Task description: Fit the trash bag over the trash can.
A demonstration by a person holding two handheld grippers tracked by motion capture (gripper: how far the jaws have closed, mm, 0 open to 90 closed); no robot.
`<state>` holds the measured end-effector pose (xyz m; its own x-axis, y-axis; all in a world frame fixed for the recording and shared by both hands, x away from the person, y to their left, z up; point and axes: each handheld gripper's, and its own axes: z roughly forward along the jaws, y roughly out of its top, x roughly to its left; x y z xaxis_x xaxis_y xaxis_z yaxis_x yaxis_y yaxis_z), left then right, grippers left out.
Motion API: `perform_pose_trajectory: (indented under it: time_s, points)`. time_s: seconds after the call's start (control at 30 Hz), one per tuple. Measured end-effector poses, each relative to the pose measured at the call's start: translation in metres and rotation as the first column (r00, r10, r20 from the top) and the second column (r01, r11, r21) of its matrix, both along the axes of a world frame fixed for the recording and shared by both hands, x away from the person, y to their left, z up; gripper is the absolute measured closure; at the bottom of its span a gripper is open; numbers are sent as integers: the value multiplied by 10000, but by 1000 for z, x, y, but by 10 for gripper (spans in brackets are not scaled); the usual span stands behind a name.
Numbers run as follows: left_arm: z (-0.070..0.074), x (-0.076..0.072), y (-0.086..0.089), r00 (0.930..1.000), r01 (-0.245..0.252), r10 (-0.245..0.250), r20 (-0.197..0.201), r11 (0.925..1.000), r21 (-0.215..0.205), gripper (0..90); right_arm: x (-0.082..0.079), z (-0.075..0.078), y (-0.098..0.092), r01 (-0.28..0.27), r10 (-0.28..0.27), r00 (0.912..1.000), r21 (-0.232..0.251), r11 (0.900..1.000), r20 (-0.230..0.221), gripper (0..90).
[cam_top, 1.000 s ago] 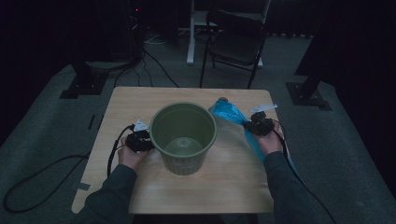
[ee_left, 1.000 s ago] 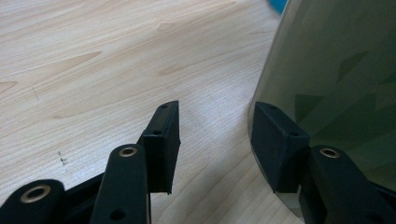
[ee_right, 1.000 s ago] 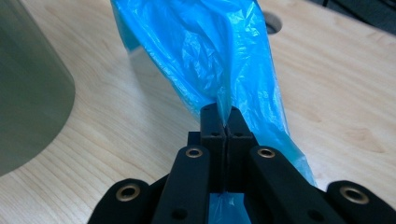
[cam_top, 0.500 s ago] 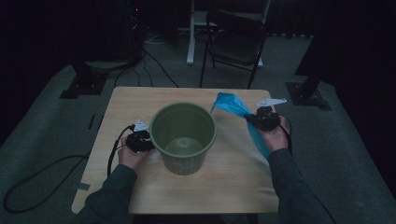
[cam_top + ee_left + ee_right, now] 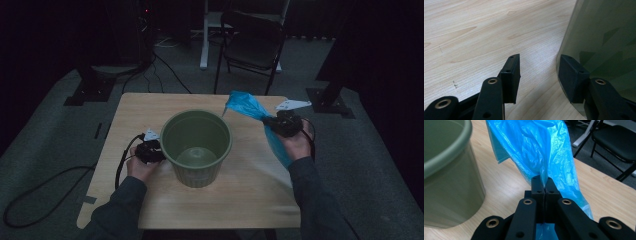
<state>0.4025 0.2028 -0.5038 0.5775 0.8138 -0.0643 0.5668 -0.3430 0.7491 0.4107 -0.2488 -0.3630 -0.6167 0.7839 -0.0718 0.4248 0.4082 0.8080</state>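
Your right gripper [image 5: 544, 185] is pinching the blue plastic bag [image 5: 541, 150] with its jaws pressed together, holding it above the surface [image 5: 140, 107] at three o'clock of the green bin [image 5: 196, 147]. Your left gripper [image 5: 539, 75] is sitting at the bin's nine o'clock, jaws spread, one pad lying against the bin's wall.

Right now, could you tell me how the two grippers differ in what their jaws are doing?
The right gripper has its jaws shut on the blue plastic bag; the left gripper has its jaws open, with nothing pinched between them. The right gripper is raised above the table, while the left gripper sits low beside the green bin, one jaw against its wall. Both have black jaws.
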Motion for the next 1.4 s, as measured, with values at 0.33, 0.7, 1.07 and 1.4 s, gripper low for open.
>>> perform_pose_trajectory:
  time_s: [0.33,0.7,1.07,1.4]
  points:
    - [0,0,1,10000,5,-5,-28,10000,2,525,-8,19,2,-225,217,9987,175,9996,452,896]
    - [0,0,-1,10000,43,-43,-42,10000,14,524,-23,36,7,-708,670,9934,379,9968,934,896]
    - [0,0,1,10000,20,-21,-79,10000,-64,525,-42,50,22,-1886,1836,9720,214,9818,1465,894]
    - [0,0,1,10000,14,-14,-70,10000,-80,525,-52,54,30,-2619,2526,9528,351,9645,1686,894]
